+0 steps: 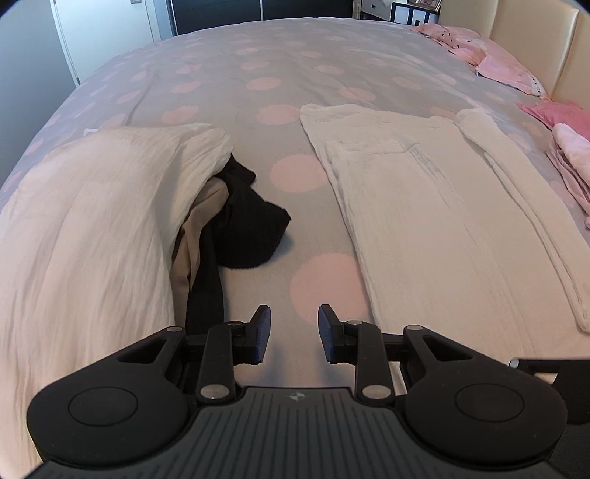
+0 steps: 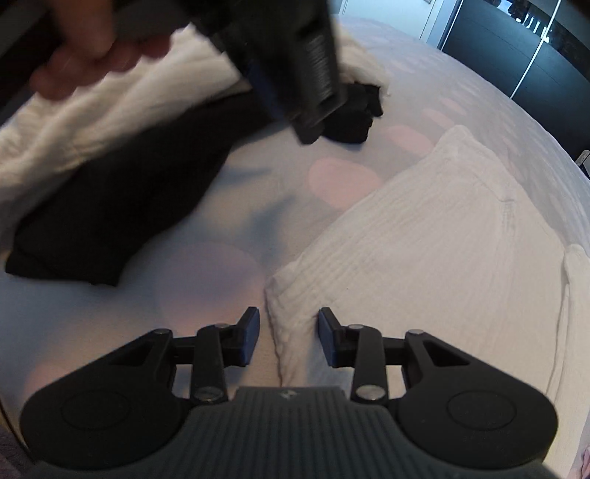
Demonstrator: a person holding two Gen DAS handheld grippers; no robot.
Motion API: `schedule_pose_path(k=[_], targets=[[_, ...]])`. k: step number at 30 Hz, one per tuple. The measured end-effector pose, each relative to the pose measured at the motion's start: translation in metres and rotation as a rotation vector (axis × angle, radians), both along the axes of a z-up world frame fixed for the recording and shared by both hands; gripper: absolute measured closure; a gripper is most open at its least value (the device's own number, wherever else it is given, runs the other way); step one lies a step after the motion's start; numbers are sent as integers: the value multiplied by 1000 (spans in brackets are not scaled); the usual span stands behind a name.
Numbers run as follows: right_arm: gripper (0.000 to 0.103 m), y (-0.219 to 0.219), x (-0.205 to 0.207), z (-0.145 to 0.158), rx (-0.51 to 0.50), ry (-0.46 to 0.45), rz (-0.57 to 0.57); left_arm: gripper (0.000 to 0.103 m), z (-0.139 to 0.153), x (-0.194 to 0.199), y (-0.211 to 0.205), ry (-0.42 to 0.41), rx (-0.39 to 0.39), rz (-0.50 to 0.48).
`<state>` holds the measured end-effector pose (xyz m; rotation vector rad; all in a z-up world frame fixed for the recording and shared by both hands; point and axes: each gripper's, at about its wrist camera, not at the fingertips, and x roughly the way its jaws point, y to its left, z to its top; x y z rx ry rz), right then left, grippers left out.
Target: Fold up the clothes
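A white garment (image 1: 424, 206), folded lengthwise, lies flat on the grey bed cover with pink dots (image 1: 280, 73). My left gripper (image 1: 295, 333) hovers open over bare cover just left of the garment's near end, nothing between its fingers. To its left is a heap: a crumpled white garment (image 1: 92, 221) over a beige one (image 1: 199, 221) and a black one (image 1: 243, 221). In the right wrist view my right gripper (image 2: 288, 337) is open, its fingers either side of a corner of the white garment (image 2: 424, 239) without pressing it. The left gripper (image 2: 291, 110) and a hand (image 2: 92, 48) show blurred at the top.
Pink pillows (image 1: 505, 70) lean on a cream headboard (image 1: 534, 37) at the far right. A stack of pink clothes (image 1: 571, 165) sits at the right edge. A white door (image 1: 103, 29) and dark wardrobe (image 2: 534, 55) stand beyond the bed. The black garment (image 2: 110, 206) stretches left.
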<state>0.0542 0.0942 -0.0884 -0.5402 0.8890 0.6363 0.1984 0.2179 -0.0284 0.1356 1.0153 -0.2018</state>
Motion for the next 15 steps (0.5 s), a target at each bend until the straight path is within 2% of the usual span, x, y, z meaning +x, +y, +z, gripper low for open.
schedule_pose_path(k=[2, 3, 5, 9, 12, 13, 15], targets=[[68, -2, 4, -2, 16, -10, 2, 77, -1, 11, 0, 3, -15, -9], [79, -6, 7, -2, 25, -7, -1, 77, -2, 20, -1, 8, -25, -20], [93, -16, 15, 2, 52, 3, -30, 77, -4, 33, -6, 9, -34, -41], [94, -50, 27, 20, 190, 83, -108, 76, -11, 72, -20, 23, -92, -80], [94, -80, 29, 37, 288, 106, -148, 69, -18, 108, -28, 57, -172, -65], [94, -90, 29, 42, 315, 113, -159, 63, -21, 121, -30, 73, -200, -53], [94, -109, 30, 50, 345, 118, -178, 61, -28, 146, -33, 111, -254, -13]])
